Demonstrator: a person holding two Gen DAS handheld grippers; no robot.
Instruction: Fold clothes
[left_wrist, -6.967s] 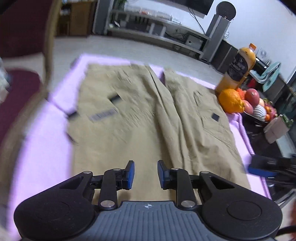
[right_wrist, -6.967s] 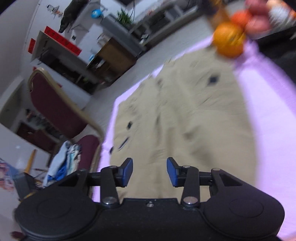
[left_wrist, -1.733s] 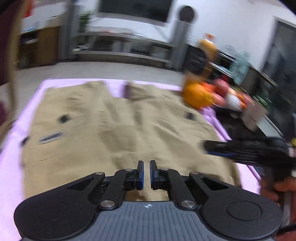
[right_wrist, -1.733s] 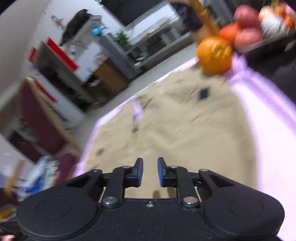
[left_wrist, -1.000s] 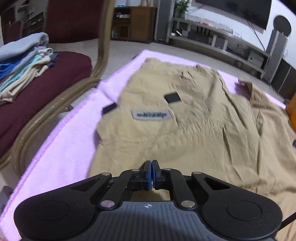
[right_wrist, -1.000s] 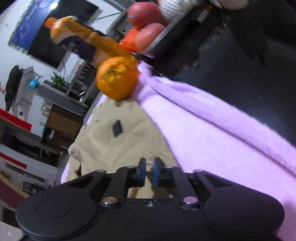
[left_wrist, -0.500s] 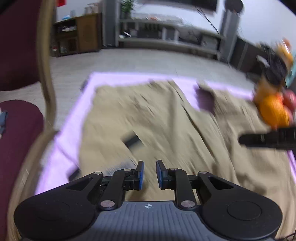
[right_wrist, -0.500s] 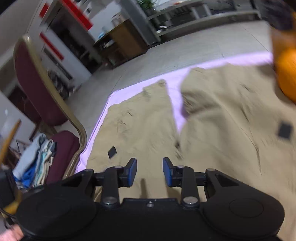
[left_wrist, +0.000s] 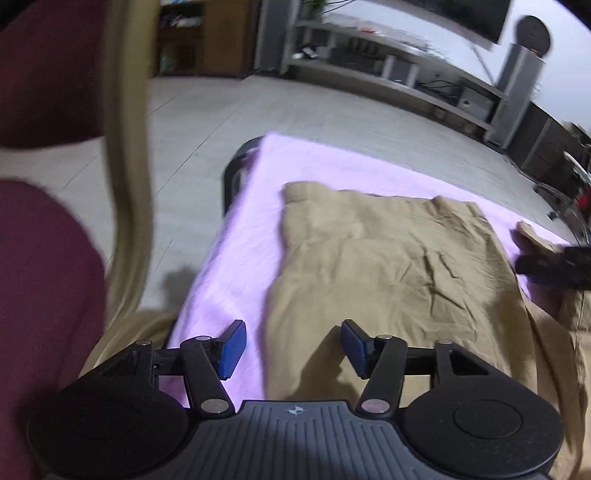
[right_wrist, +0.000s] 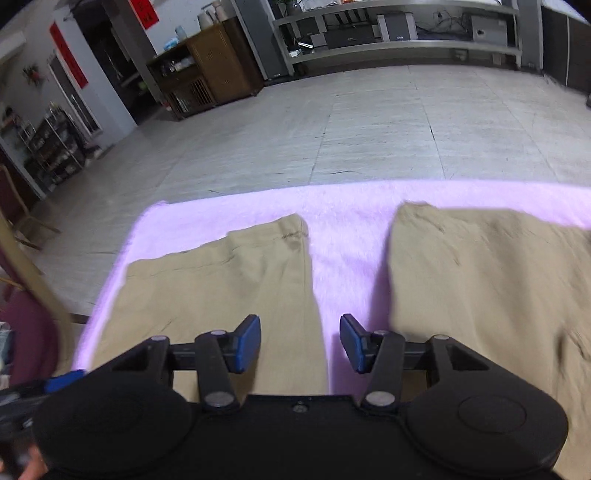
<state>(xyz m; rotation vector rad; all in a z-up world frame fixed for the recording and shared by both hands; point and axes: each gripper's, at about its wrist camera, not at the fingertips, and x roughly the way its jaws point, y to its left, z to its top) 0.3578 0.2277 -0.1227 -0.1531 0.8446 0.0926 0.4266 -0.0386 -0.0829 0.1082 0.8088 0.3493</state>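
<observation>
Khaki trousers lie flat on a lilac cloth. In the left wrist view the left trouser leg runs away from me, hem at the far end. My left gripper is open, hovering over that leg's left edge, holding nothing. In the right wrist view both trouser legs show: the left leg and the right leg, with a strip of lilac cloth between them. My right gripper is open above that gap, at the left leg's inner edge. The right gripper's black body shows at the left view's right edge.
A maroon chair with a tan frame stands close on the left, also at the left edge of the right wrist view. Beyond the cloth's far edge lies grey tiled floor, with a wooden cabinet and low shelving along the wall.
Both grippers have moved toward the hem end of the trousers and opened wide. The fruit and bottle have left both views.
</observation>
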